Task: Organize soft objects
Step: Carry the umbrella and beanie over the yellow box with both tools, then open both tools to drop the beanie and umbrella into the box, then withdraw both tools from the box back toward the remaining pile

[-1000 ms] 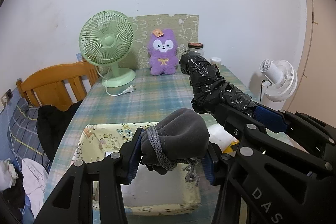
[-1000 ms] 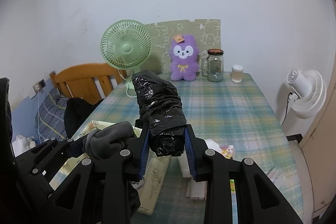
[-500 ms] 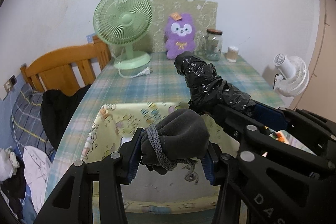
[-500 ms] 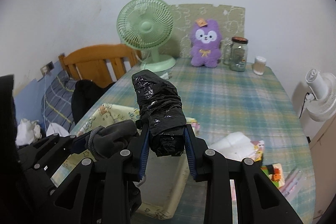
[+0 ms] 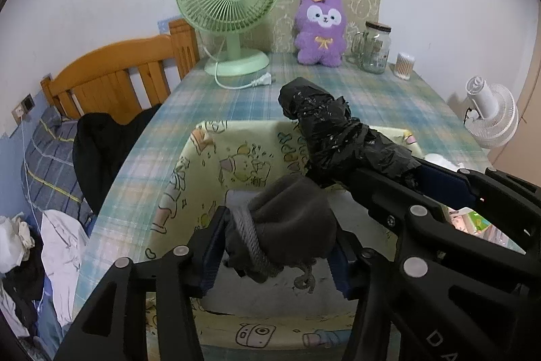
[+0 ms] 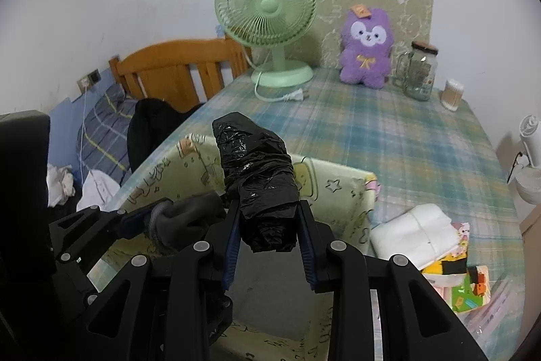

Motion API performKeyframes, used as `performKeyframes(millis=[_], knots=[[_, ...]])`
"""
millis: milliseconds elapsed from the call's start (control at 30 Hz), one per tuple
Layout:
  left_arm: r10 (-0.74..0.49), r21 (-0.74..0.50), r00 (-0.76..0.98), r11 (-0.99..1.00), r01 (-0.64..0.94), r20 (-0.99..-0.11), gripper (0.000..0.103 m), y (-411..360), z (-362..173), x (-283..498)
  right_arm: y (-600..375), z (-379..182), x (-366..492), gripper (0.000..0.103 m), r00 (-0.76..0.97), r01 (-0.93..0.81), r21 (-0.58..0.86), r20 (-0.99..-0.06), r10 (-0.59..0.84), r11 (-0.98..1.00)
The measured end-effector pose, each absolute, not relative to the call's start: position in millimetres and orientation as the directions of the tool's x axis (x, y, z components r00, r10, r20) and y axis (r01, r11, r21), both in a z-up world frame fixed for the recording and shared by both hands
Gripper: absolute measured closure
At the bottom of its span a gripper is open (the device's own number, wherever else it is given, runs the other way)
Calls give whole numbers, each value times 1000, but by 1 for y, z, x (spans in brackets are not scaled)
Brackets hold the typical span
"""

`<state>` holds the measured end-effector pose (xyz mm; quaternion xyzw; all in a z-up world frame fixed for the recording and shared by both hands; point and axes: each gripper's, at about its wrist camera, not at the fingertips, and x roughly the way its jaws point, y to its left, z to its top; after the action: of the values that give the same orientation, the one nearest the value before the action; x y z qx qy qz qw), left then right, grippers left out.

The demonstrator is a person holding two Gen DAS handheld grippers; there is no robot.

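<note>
Dropping two soft bundles into the storage bin

The fabric bin (image 5: 236, 158) with cartoon print sits open on the plaid bench (image 5: 389, 104), and I judge this the drop-off step: both my loads hang over its mouth. My right hand-held gripper (image 6: 268, 239) is clamped narrow on the black plastic-wrapped bundle (image 6: 257, 178), which juts forward over the bin's far wall. My left hand-held gripper (image 5: 277, 246) has the grey drawstring pouch (image 5: 290, 225) between its blue pads; its jaws have just been opening (the pouch looks barely pinched now, if at all). Next, I think, comes widening the left further so the pouch falls in, then releasing the bundle beside it.
</note>
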<state>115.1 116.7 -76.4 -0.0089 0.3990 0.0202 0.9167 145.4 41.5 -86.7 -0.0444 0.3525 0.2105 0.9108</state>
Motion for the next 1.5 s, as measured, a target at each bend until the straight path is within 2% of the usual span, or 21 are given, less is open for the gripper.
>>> performKeyframes(millis=[133, 200, 367, 467, 600, 733, 900, 1267, 1400, 1500], knots=[[13, -15, 673, 999, -37, -739, 31, 118, -80, 116, 45, -93, 152, 69, 647, -418, 60, -681, 343, 906], [15, -16, 675, 999, -39, -738, 22, 119, -80, 117, 47, -94, 154, 69, 644, -423, 56, -683, 344, 905], [20, -19, 665, 999, -50, -747, 16, 123, -84, 125, 49, -98, 163, 67, 629, -429, 59, -697, 345, 902], [21, -19, 656, 998, -54, -754, 11, 123, -87, 128, 49, -103, 169, 63, 602, -430, 82, -716, 353, 899], [16, -22, 658, 999, -50, -752, 8, 121, -87, 127, 47, -105, 171, 50, 606, -429, 94, -708, 363, 899], [4, -40, 658, 998, -52, -753, 7, 122, -86, 126, 45, -101, 168, 30, 628, -416, 80, -696, 349, 906], [-2, -48, 661, 998, -51, -750, 6, 119, -83, 124, 42, -97, 166, 25, 647, -412, 61, -683, 339, 909], [4, -34, 687, 999, -42, -727, 5, 109, -72, 118, 29, -85, 155, 23, 680, -395, 54, -654, 332, 917], [-5, -31, 697, 999, -25, -717, 5, 102, -66, 115, 20, -78, 151, 16, 699, -371, 53, -641, 316, 927], [0, -22, 712, 1000, -21, -702, 5, 94, -59, 113, 12, -72, 146, 16, 717, -360, 53, -623, 313, 931]])
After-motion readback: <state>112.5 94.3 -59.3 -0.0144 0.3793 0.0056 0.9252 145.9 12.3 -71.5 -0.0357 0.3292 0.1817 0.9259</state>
